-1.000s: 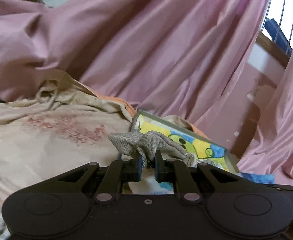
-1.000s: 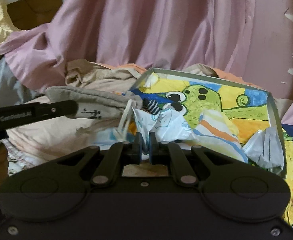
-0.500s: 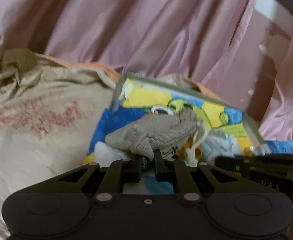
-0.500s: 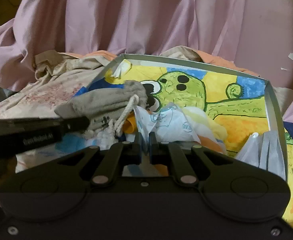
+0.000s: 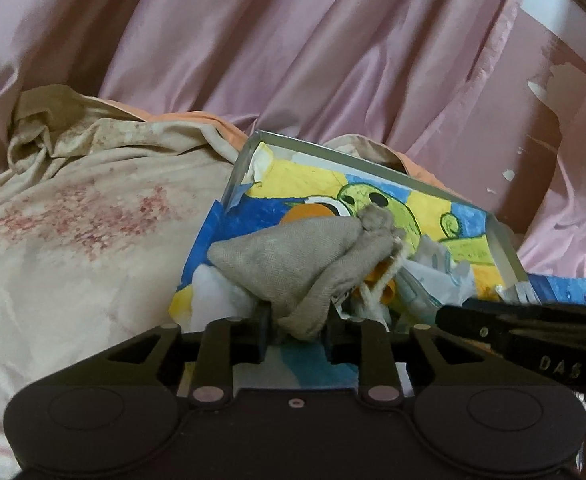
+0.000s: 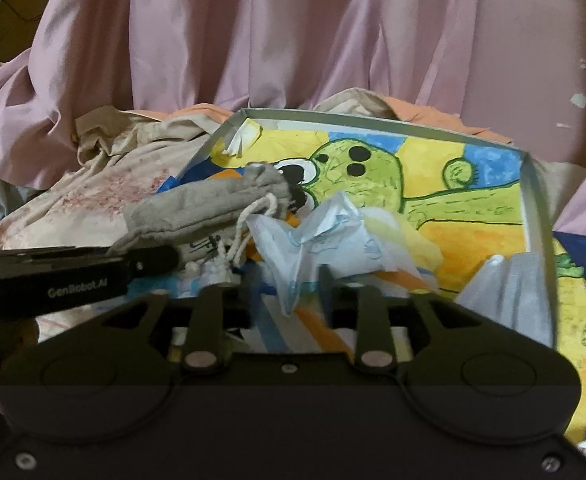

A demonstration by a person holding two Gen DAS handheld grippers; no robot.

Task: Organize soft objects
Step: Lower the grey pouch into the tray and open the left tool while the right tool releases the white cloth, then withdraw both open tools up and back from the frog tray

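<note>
Reading "GenRobot.AI", left hand-held gripper, grey pouch

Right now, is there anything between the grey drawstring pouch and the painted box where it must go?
Nothing visible blocks it. The grey pouch already lies over the box, resting on crumpled soft items inside. The left gripper jaws have just been opening, with a corner of the pouch between them.

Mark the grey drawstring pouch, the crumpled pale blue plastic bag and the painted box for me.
grey drawstring pouch (image 5: 293, 256): left wrist view, on its woven body.
crumpled pale blue plastic bag (image 6: 317, 240): right wrist view, on its bunched middle.
painted box (image 6: 373, 118): right wrist view, on its far grey rim.
</note>
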